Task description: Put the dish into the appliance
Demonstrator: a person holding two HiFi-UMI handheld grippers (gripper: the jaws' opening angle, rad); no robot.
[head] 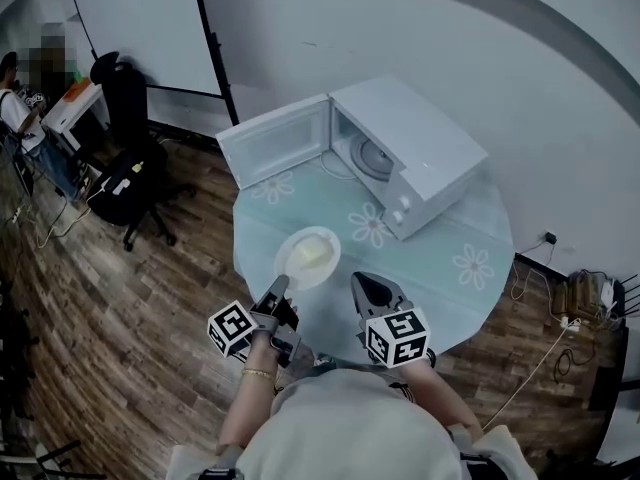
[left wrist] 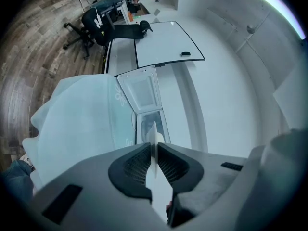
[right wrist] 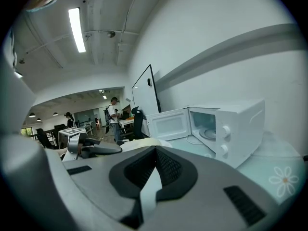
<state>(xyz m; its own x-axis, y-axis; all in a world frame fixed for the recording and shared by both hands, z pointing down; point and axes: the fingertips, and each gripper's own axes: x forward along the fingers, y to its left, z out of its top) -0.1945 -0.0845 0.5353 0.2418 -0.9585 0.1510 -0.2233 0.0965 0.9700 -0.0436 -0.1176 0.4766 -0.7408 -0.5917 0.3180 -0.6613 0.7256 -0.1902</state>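
A white dish (head: 309, 255) with pale yellow food lies on the round glass table (head: 455, 268), in front of the white microwave (head: 420, 153). The microwave's door (head: 275, 143) stands swung open to the left, and the turntable shows inside. My left gripper (head: 279, 286) is shut on the dish's near rim; in the left gripper view the rim (left wrist: 154, 134) stands edge-on, pressed between the pads of the left gripper (left wrist: 154, 146). My right gripper (head: 362, 283) hovers just right of the dish, shut and empty. The right gripper (right wrist: 155, 150) points at the microwave (right wrist: 231, 124).
A black office chair (head: 130, 168) and a whiteboard (head: 150, 28) stand at the back left, with a person at a desk beyond. Cables and a box (head: 585, 298) lie on the floor at the right. The table's front edge is close to my body.
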